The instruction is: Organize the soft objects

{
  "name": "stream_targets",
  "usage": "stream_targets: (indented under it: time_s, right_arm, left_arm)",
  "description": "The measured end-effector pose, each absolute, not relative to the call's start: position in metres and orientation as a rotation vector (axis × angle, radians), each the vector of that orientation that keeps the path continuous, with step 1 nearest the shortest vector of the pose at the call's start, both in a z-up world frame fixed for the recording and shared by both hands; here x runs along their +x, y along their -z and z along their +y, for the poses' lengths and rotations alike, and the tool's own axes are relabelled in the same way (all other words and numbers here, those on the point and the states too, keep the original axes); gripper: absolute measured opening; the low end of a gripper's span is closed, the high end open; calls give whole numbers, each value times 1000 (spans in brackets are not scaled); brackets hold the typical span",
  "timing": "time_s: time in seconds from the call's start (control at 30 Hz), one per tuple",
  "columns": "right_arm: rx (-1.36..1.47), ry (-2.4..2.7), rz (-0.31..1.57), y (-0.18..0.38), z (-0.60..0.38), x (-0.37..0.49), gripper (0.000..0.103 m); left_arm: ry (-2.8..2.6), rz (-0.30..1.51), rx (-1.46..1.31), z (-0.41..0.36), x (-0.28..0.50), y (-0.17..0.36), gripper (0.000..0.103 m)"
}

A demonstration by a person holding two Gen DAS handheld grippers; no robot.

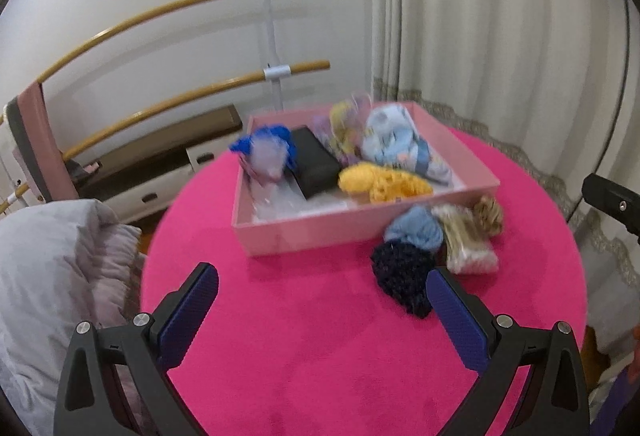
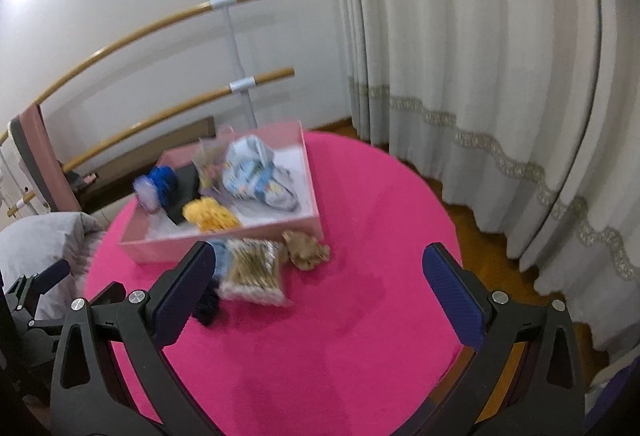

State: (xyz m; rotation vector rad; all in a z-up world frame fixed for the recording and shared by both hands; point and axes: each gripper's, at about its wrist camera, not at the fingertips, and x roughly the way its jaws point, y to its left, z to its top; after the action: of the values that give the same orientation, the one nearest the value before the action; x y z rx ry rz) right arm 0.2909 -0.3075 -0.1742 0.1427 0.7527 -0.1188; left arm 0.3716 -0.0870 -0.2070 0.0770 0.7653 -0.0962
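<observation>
Left gripper (image 1: pixel 322 286) hovering over the round pink desk (image 1: pixel 320 336), fingers (image 1: pixel 190 312) spread wide apart with nothing between them; right gripper (image 2: pixel 320 268) likewise above the same desk, fingers (image 2: pixel 454 296) wide apart and empty; straight ahead of the left fingers, a shallow pink box (image 1: pixel 304 232) resting on the desk, holding a blue-and-white fluffy item (image 1: pixel 266 150) at its left end, a black case (image 1: pixel 316 162) just beside that, a yellow knitted piece (image 1: pixel 384 182) against the near wall, a pale blue printed cloth bundle (image 1: pixel 396 142) toward the far right corner and a blurred pastel item (image 1: pixel 344 126) behind the case; outside the box, just ahead of the left gripper's right finger, a dark navy knitted piece (image 1: pixel 404 272) lying on the desk, touching a light blue knitted piece (image 1: pixel 416 228) that sits against the box's near wall; next to these a clear packet of cotton swabs (image 1: pixel 466 242) and a tan furry piece (image 1: pixel 490 214); in the right wrist view the swab packet just ahead of the left finger, the tan piece beyond it near the box corner, the navy piece partly hidden behind that finger; beyond the desk, cream curtains (image 2: pixel 480 76) and wooden barre rails (image 1: pixel 160 12) on a white wall; much of the scene motion-blurred.
</observation>
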Motion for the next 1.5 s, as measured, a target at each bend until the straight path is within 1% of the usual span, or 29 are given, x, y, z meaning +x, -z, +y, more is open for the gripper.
stream_targets:
  time_s: [0.4,0.5,0.6,0.67,0.73,0.8,0.83,0.87,0.9,0.93,0.97,1.0,1.03,1.1,1.13,1.17,1.2,1.27,1.3,1.37,1.5]
  right_arm:
    - [177,71,876,230,-317,333,102]
    - [182,65,896,239,-319,342,98]
    - [184,60,921,250,-323,353,90]
    - [184,54,933,255,-324,359,83]
    - [184,44,944,261,-324,366,78]
    - [186,40,948,265,-324,371,77]
    - [185,38,952,267,-323,374,76]
    - [183,33,959,269,-322,376,74]
    - [179,27,969,273,-321,379,71]
    - [174,24,978,276,-320,382,66]
    - [168,25,982,279,-319,384,65]
    - [150,33,973,280,-318,385,64]
    - [140,41,970,280,-317,385,60]
    - [144,50,961,280,-319,385,46]
    - [147,54,957,280,-320,384,34]
    - [153,51,954,280,-321,383,30]
    - [160,48,952,280,-322,381,28]
    - [165,50,949,279,-324,377,25]
    - [173,54,944,278,-326,373,25]
    - [182,59,939,277,-328,368,24]
    - [195,65,933,272,-331,355,24]
  left_arm:
    - [148,866,98,-125,424,267,103]
    - [141,892,100,-130,438,282,103]
    - [136,915,97,-131,451,293,103]
    - [138,927,86,-130,458,298,103]
    - [144,926,72,-128,462,300,103]
    - [147,922,69,-126,465,299,101]
    - [153,921,66,-126,466,299,99]
    - [160,921,61,-125,466,299,93]
    - [171,926,53,-124,467,299,90]
    - [186,935,42,-123,469,301,84]
    - [200,941,33,-123,470,303,78]
    - [207,942,30,-122,470,302,75]
    - [221,944,25,-122,469,303,70]
    - [236,941,20,-121,468,302,62]
    - [245,942,14,-121,468,302,56]
    - [253,943,9,-120,468,301,49]
    - [264,944,2,-119,467,301,44]
    - [284,948,-4,-119,464,299,27]
    - [289,950,-5,-119,463,297,23]
    - [293,949,5,-117,460,295,18]
    - [289,949,0,-111,455,291,15]
